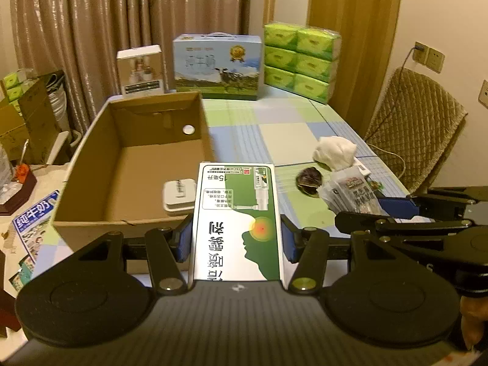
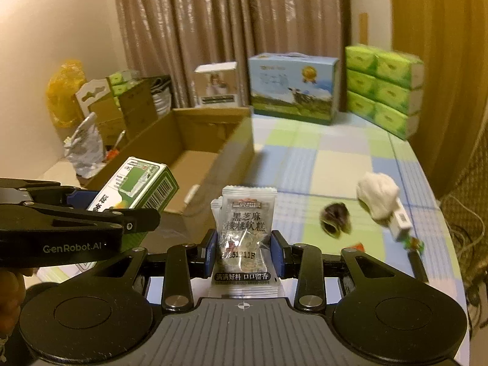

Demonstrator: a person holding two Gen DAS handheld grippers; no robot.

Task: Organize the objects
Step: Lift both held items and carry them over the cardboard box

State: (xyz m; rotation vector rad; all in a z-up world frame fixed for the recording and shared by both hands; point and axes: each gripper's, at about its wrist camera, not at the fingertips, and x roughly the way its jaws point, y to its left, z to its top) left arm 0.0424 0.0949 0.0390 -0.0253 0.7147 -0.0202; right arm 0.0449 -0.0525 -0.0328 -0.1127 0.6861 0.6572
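Observation:
My left gripper (image 1: 236, 238) is shut on a green-and-white medicine box (image 1: 238, 222), held above the near right corner of an open cardboard box (image 1: 91, 164). A small white case (image 1: 179, 196) lies inside that box. My right gripper (image 2: 244, 251) is shut on a clear snack packet (image 2: 245, 231) with black Chinese print, held above the table to the right of the cardboard box (image 2: 238, 143). The medicine box (image 2: 137, 187) and left gripper show at the left of the right wrist view. The snack packet (image 1: 350, 193) shows at the right of the left wrist view.
On the checked tablecloth (image 1: 289, 134) lie a crumpled white tissue (image 1: 334, 151), a dark round object (image 1: 309, 180) and a small white device (image 2: 401, 221). A blue milk carton case (image 1: 218, 65), a white product box (image 1: 140, 68) and stacked green tissue packs (image 1: 300, 61) stand at the back. A padded chair (image 1: 418, 128) is at the right.

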